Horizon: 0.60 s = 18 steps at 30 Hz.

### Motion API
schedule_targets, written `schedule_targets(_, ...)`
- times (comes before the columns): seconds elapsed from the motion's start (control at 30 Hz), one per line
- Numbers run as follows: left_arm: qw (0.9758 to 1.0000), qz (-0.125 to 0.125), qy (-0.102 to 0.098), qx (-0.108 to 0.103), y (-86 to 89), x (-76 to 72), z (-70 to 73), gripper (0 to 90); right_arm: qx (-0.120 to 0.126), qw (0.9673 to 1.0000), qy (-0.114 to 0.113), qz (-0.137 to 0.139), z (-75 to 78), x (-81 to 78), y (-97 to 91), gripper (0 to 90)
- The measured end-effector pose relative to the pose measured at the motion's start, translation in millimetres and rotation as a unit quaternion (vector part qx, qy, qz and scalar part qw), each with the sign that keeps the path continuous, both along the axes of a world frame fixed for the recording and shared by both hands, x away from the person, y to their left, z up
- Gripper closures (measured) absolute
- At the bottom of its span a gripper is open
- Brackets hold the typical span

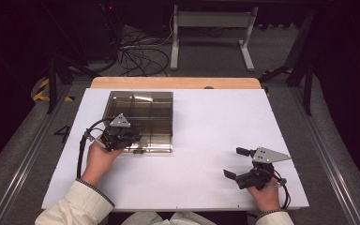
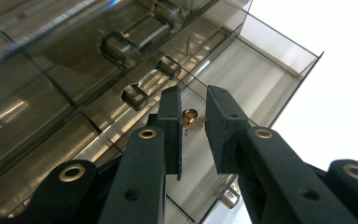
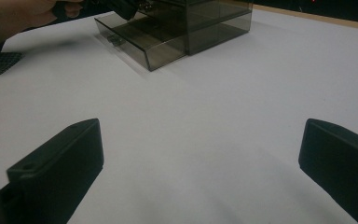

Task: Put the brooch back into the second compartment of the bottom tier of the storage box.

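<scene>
The left gripper (image 2: 193, 126) hangs over the near edge of the smoked plastic box (image 1: 140, 119), which stands on the left half of the white bench (image 1: 215, 140). One drawer (image 3: 142, 44) of the box is pulled out toward the person. The jaws are narrow, with only a small gap between them, and through this gap a small brass thing (image 2: 189, 119) is visible. It lies inside the drawer and looks like a key or a screw; I cannot tell which. The jaws do not touch it yet, as far as I can judge.

The risk is here: the thing is small and flat on smooth plastic, so the jaws may close beside it or push it away to a corner. If the gripper goes down too far, it may press on the drawer wall and shift the light box.

The right gripper (image 1: 240, 165) rests on the bench well apart from the box, its jaws wide and empty.
</scene>
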<state>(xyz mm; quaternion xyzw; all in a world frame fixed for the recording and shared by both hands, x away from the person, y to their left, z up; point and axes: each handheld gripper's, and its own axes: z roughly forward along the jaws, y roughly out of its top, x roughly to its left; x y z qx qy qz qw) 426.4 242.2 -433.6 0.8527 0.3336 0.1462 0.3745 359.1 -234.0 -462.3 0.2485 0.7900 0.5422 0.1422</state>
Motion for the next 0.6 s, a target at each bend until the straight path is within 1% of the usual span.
schedule_targets(0.03, 1.0000, 0.000, -0.002, 0.005, -0.6, -0.1, -0.9, 76.6, 0.000, 1.0000, 0.000, 0.000, 0.0, 0.0, 0.0, 0.5)
schedule_targets(0.13, 1.0000, -0.001, 0.000, 0.010, -1.5, 0.5, -4.0, 76.7, 0.000, 1.0000, -0.002, 0.000, -0.1, 0.1, 0.0, 0.5)
schedule_targets(0.6, 0.9994, 0.008, 0.030, 0.013, 1.2, 5.7, -13.0, 76.4, 0.001, 1.0000, -0.002, 0.003, -0.4, 0.2, 0.2, 0.5)
